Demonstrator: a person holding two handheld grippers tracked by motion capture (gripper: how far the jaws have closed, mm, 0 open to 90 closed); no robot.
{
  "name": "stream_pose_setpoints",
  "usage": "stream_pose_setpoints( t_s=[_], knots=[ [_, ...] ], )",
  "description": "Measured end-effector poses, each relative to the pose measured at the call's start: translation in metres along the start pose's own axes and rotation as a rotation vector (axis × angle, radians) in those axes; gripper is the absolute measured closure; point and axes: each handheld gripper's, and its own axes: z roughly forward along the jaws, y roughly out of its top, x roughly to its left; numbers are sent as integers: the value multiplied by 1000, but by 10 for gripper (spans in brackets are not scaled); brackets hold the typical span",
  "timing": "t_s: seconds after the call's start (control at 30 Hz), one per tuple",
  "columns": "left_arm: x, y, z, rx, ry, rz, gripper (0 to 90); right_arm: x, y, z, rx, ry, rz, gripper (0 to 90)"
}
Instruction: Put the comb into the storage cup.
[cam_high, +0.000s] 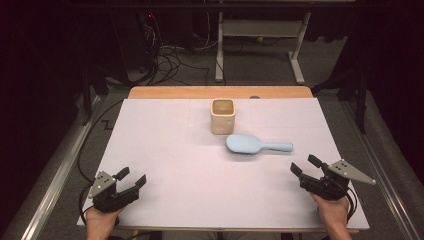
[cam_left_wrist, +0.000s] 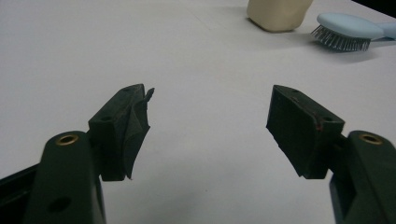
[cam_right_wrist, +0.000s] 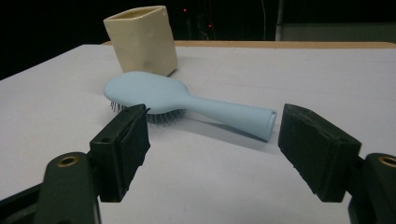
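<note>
Two grippers near table's front edge, both with jaws apart, nothing between. Left gripper (cam_high: 134, 179) at front left corner, far from brush. Right gripper (cam_high: 305, 166) at front right, aimed toward light-blue hairbrush (cam_high: 255, 144); brush lies bristles down ahead of its jaws, apart from them, handle pointing right. Cream square cup (cam_high: 222, 115) upright just behind brush head. White table sheet (cam_high: 165, 150) underneath.

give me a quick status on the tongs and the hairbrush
Left tongs open, empty. Right tongs open, aimed at hairbrush. Brush bristles-down beside cup. Path clear.
</note>
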Motion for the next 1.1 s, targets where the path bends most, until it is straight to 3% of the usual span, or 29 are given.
stream_pose_setpoints(
  t_s=[0.57, 0.9, 1.1],
  knots=[
    [0, 0, 1, 2, -9, -3, 299, 3, 11, 20, 16, 35, -9, 219],
    [0, 0, 1, -2, -7, -3, 298, -1, 11, 33, 30, 23, -13, 221],
    [0, 0, 1, -1, -6, -2, 297, -4, 14, 42, 31, 19, 11, 236]
  ],
)
